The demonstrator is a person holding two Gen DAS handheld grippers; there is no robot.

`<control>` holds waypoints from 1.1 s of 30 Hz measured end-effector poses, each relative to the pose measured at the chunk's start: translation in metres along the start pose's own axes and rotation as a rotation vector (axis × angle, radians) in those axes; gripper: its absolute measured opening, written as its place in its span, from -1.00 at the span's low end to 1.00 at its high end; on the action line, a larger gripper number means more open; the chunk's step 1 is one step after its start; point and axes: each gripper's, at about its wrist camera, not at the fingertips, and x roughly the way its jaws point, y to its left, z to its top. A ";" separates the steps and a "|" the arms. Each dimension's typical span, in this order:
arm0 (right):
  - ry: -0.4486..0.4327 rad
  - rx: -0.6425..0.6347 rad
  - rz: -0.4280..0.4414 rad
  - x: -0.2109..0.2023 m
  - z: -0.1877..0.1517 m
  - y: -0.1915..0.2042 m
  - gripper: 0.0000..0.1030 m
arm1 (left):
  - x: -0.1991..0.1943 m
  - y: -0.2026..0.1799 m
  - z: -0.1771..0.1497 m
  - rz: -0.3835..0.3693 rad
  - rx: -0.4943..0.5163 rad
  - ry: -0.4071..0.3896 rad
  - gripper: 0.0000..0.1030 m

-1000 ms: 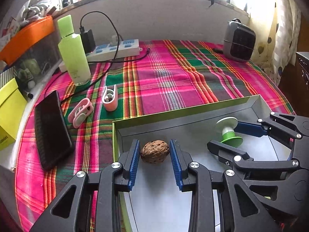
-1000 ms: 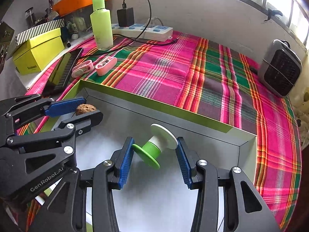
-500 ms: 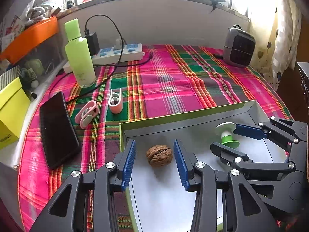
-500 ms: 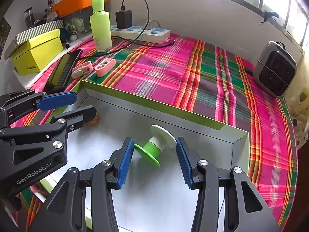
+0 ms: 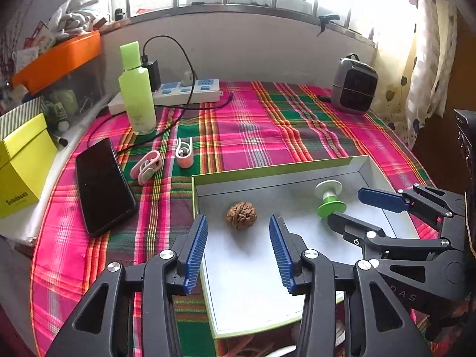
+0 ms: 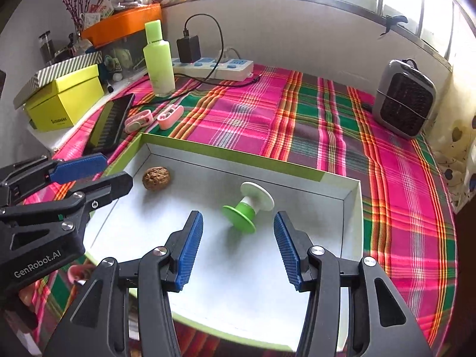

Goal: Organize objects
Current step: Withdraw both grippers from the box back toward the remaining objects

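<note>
A brown walnut (image 5: 241, 215) lies in the left part of a shallow white tray with a green rim (image 5: 276, 169). A green and white spool (image 5: 328, 197) lies on its side in the right part. My left gripper (image 5: 238, 229) hangs just short of the walnut, its jaws opening, nothing between the pads. In the right wrist view the spool (image 6: 248, 206) rests just beyond my right gripper (image 6: 238, 229), whose jaws are also opening and touch nothing. The walnut (image 6: 156, 177) sits at the tray's (image 6: 238, 156) far left corner there, beside the left gripper (image 6: 98, 171).
On the plaid cloth left of the tray lie a black phone (image 5: 102, 186), two pink cases (image 5: 147, 167) (image 5: 184, 156), a green bottle (image 5: 136, 89) and a power strip (image 5: 190, 90). A yellow box (image 5: 20, 160) stands far left, a small grey heater (image 5: 354, 84) at the back right.
Both grippers opened wider and drew back and up from the tray. The walnut and the spool, earlier between the pads, now lie free on the tray floor ahead of the fingertips.
</note>
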 end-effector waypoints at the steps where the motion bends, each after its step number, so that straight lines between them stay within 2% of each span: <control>1: -0.008 0.005 0.001 -0.004 -0.002 0.000 -0.01 | -0.003 0.000 -0.002 -0.001 0.000 -0.002 -0.18; 18: -0.099 0.092 -0.034 -0.067 -0.049 0.000 -0.01 | -0.044 0.006 -0.046 -0.055 -0.045 -0.036 -0.17; 26: -0.090 0.151 -0.064 -0.079 -0.079 -0.006 -0.01 | -0.050 0.004 -0.062 -0.083 -0.042 -0.026 -0.17; 33: -0.099 0.196 -0.047 -0.087 -0.099 -0.010 -0.01 | -0.051 0.007 -0.074 -0.097 -0.045 -0.008 -0.17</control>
